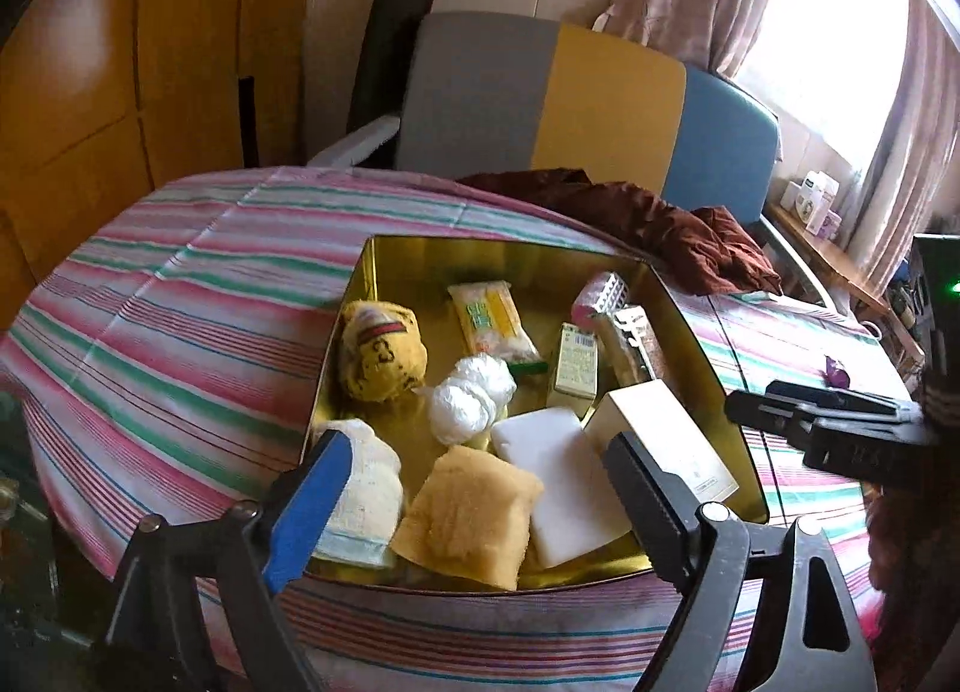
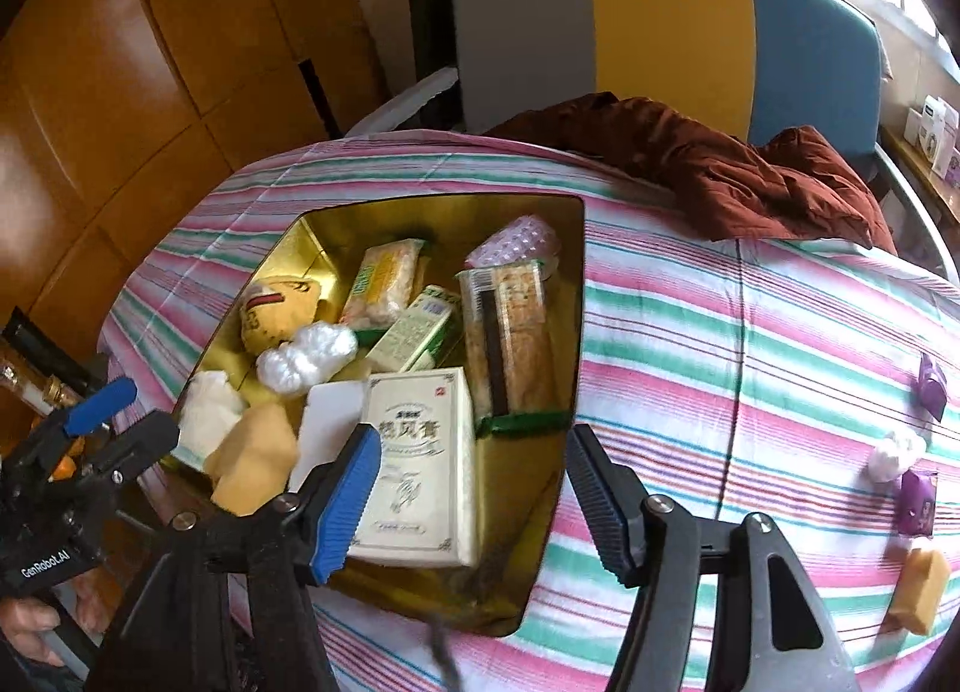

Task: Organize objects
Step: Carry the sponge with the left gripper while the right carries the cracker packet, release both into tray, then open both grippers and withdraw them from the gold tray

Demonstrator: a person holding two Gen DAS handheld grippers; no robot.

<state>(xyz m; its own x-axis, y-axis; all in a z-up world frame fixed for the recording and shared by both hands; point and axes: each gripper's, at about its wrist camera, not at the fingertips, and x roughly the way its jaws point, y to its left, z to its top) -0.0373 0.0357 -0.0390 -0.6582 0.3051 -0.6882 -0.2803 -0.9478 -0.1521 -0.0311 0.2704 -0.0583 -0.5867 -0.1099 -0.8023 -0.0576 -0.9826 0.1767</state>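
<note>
Daylight pours in from the window [image 1: 822, 56] at my upper right and blows out to white there. The gold tin [image 1: 480, 254] glints softly inside. Straight lines bow at the edges of both views, the corners go dark, and my fingers [image 2: 345, 503] look slightly smeared.

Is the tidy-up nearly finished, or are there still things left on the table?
Mostly done: the gold tin already holds many things, like the white box. Both the left gripper and right gripper are open, holding nothing. Left on the striped cloth: two purple packets, a white wad and a tan block.
</note>
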